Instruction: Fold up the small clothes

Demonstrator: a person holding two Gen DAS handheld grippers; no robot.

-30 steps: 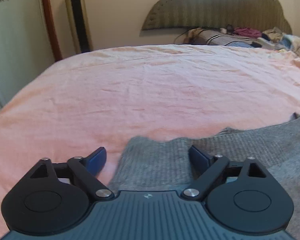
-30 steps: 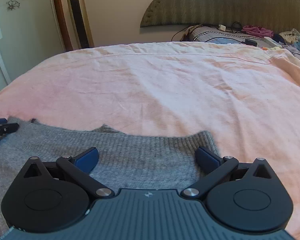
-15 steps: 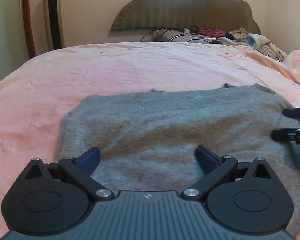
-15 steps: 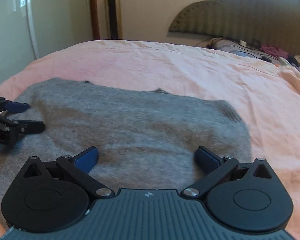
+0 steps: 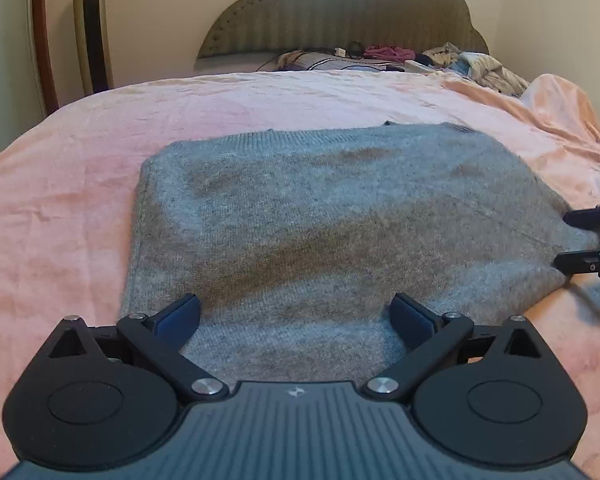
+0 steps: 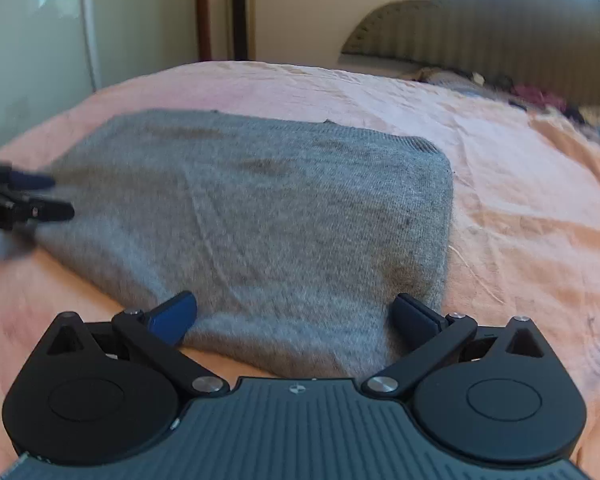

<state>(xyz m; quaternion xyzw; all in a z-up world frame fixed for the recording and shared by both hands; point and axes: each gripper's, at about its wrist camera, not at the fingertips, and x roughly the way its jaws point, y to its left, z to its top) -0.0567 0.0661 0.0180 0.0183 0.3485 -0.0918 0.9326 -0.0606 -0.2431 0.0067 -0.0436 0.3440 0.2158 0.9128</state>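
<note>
A grey knit garment (image 5: 332, 216) lies folded flat on the pink bed sheet (image 5: 80, 184). It also shows in the right wrist view (image 6: 268, 216). My left gripper (image 5: 296, 316) is open, jaws wide, just above the garment's near left edge, holding nothing. My right gripper (image 6: 294, 318) is open and empty over the garment's near right corner. The right gripper's fingers (image 5: 580, 240) show at the right edge of the left wrist view, beside the garment. The left gripper's fingers (image 6: 28, 200) show blurred at the left edge of the right wrist view.
A padded headboard (image 5: 340, 12) stands at the far end of the bed, with a pile of clothes and pillows (image 5: 440, 60) below it. A tall gold tower fan (image 5: 92, 28) stands at the back left. The sheet bunches up at the right (image 5: 560, 112).
Both grippers have pulled back toward the near side and risen, so the whole folded garment is in view. Both stayed open. The right wrist view has swung left.
</note>
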